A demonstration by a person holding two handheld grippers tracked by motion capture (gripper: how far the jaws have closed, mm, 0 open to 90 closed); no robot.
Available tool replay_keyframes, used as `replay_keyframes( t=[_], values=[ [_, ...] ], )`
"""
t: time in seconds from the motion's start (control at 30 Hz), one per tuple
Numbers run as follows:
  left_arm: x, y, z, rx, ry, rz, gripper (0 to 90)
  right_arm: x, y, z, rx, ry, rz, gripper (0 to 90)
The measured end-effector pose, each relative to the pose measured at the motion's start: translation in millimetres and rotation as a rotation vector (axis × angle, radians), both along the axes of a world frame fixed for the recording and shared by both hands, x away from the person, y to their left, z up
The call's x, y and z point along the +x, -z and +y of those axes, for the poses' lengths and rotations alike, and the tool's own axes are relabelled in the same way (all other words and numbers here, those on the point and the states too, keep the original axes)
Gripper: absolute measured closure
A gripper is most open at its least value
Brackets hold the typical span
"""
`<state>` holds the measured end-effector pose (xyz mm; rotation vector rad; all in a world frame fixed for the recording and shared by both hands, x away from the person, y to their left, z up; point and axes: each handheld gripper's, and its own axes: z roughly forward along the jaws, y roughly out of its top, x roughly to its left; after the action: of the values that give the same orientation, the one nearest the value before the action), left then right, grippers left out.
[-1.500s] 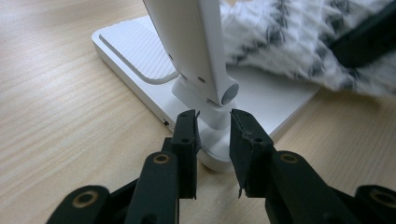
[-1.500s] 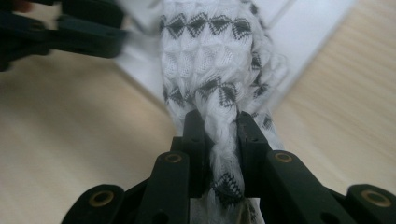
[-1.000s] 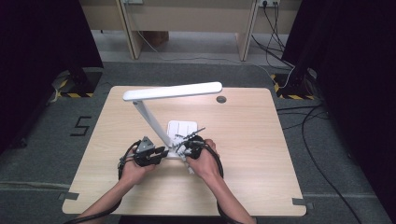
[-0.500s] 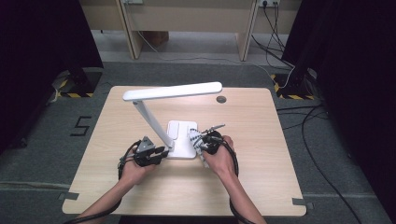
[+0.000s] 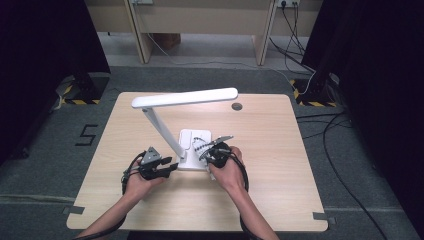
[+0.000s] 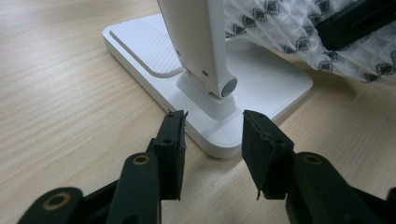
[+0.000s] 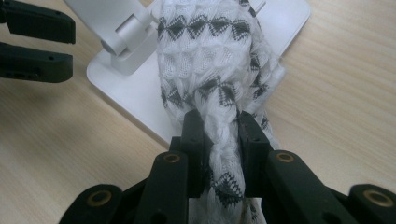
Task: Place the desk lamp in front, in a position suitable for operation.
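Since the earlier frame the right gripper (image 5: 216, 150) has travelled from the front edge of the lamp base (image 5: 192, 136) to its right side, carrying the cloth (image 5: 202, 146) with it, and the left gripper (image 5: 167, 166) has just been opening its fingers with nothing between them.

High view: we see the white desk lamp (image 5: 184, 98) standing mid-desk (image 5: 280, 165), its arm slanting up to a long head. Both hands flank the base; the cloth lies across its right part, though at this scale we cannot tell how much of it rests there.

Left gripper view: the fingers (image 6: 170, 140) stand apart just before the hinge (image 6: 228, 87) at the foot of the lamp arm, touching nothing.

Right gripper view: the fingers (image 7: 195, 140) are clamped on a twisted bunch of the white, black-patterned cloth (image 7: 210, 60), which drapes over the base beside the hinge.

Risk, in our judgement: wiping with no grip steadying the lamp could slide or tip it, and the loose cloth could snag on the hinge.
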<state>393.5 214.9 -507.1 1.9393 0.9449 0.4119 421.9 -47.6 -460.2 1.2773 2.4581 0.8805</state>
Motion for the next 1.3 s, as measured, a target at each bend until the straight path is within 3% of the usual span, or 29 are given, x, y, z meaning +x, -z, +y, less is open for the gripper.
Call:
replay_keyframes(
  t=[0.2,0.3,0.5,0.7,0.87,1.07,1.17,1.3],
  values=[
    [-5.6,-5.5,2.4,-0.01,0.003,0.004,50.2,-8.2,2.8,-0.5,-0.005,-0.054,-0.002,76.7],
    [-7.9,-8.7,1.4,-0.026,0.008,0.006,45.6,-15.6,2.9,2.1,0.003,-0.116,-0.002,76.6],
    [-7.8,-10.9,-2.3,-0.07,0.016,0.032,39.2,-31.0,7.8,15.7,-0.005,-0.216,-0.002,76.3],
    [-8.8,-11.6,-5.5,-0.089,0.051,0.048,35.3,-41.4,14.4,28.5,-0.01,-0.285,0.013,76.1],
    [-9.3,-10.0,-7.6,-0.124,0.078,0.091,34.3,-48.2,14.2,35.5,-0.013,-0.34,-0.003,75.8],
    [-7.9,-7.7,-9.5,-0.15,0.104,0.14,34.9,-50.5,15.8,39.5,-0.027,-0.365,-0.02,75.8],
    [-6.7,-5.5,-9.1,-0.181,0.115,0.17,37.2,-51.9,16.1,40.6,-0.03,-0.383,-0.035,75.9],
    [-7.4,-4.4,-9.2,-0.198,0.141,0.182,43.8,-53.0,16.6,42.8,-0.046,-0.41,-0.058,75.9]
  ],
)
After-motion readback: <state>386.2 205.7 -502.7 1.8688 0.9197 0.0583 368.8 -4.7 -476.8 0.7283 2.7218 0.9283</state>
